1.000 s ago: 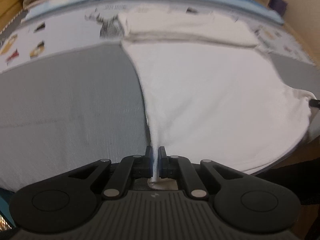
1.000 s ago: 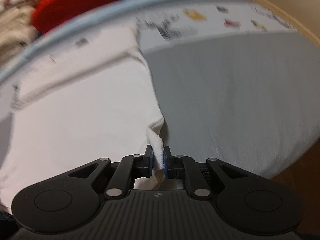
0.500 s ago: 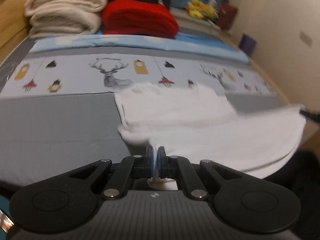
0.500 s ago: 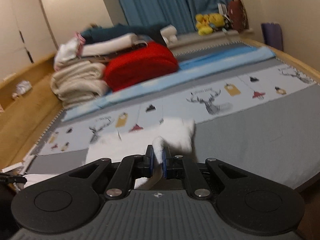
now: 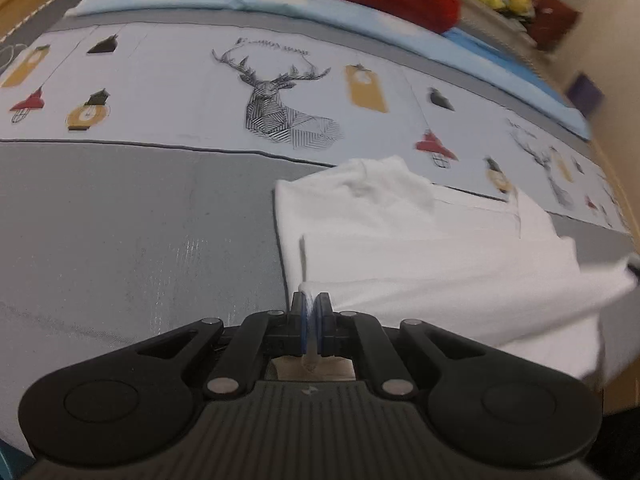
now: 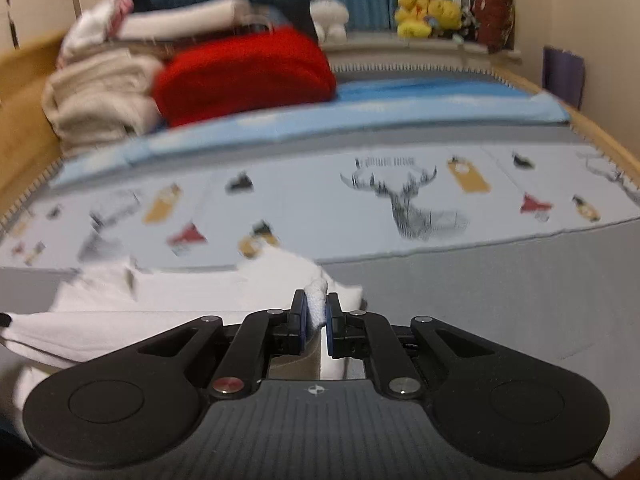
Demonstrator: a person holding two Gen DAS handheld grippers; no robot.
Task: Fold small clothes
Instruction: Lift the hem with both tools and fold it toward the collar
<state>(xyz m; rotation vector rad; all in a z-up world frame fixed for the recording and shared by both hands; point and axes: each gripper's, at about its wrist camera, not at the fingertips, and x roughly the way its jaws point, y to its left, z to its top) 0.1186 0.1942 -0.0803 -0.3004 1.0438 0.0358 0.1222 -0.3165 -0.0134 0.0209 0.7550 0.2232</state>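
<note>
A small white garment (image 5: 420, 248) lies on the grey part of the bed cover, its far end bunched up beside the printed strip. My left gripper (image 5: 311, 304) is shut on the garment's near left corner, a thin edge of cloth pinched between the pads. In the right wrist view the same white garment (image 6: 168, 300) spreads to the left, and my right gripper (image 6: 316, 308) is shut on a thick wad of its near right corner. The near edge hangs stretched between the two grippers, over the bed's front edge.
The bed cover (image 5: 120, 240) is grey near me, with a pale strip of deer prints (image 5: 280, 100) beyond and a blue band farther back. A red folded blanket (image 6: 244, 76), cream towels (image 6: 96, 96) and soft toys (image 6: 428, 14) sit at the far end. A wall runs along the right.
Both grippers swung forward over the bed with the garment's near corners, then tipped down again. The garment, earlier spread wide and taut below them, now lies shorter and partly doubled on the cover.
</note>
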